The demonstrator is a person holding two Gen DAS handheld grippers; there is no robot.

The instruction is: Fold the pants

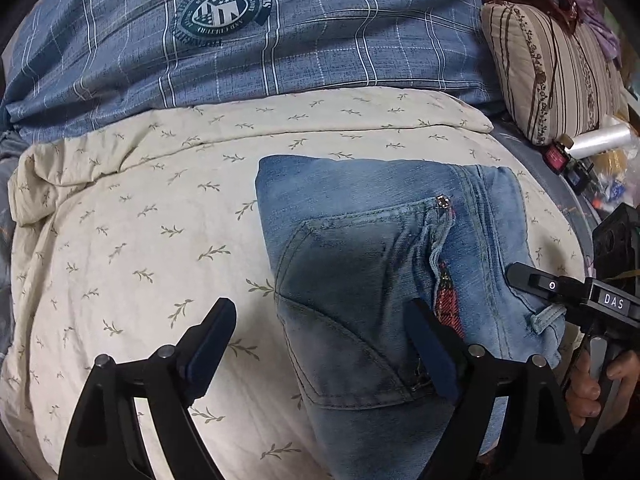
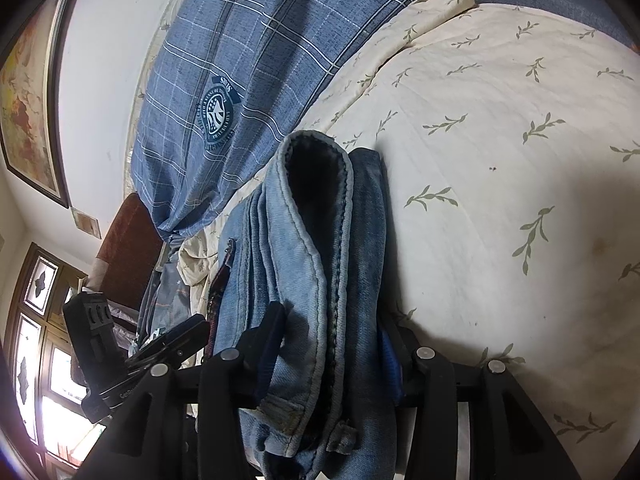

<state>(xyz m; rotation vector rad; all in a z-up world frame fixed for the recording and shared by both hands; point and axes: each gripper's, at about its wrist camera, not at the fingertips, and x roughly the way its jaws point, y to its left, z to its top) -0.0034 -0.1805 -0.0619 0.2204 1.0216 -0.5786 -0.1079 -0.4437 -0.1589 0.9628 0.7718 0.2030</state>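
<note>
- right tongs (image 2: 328, 344) clamped on the folded jeans (image 1: 380, 280), pinning the stacked layers on the bed (image 1: 120, 240).
- left tongs (image 1: 320, 344) apart, gripping nothing, straddling the jeans' edge.

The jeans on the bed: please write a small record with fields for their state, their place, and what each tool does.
garment: folded blue jeans, back pocket up
place: on cream leaf-print sheet
behind: blue plaid duvet
beside: striped pillow
left tool: open, one finger over the jeans, one over the sheet
right tool: shut on the folded stack at its waistband end
fold: looks complete, layers stacked
</note>
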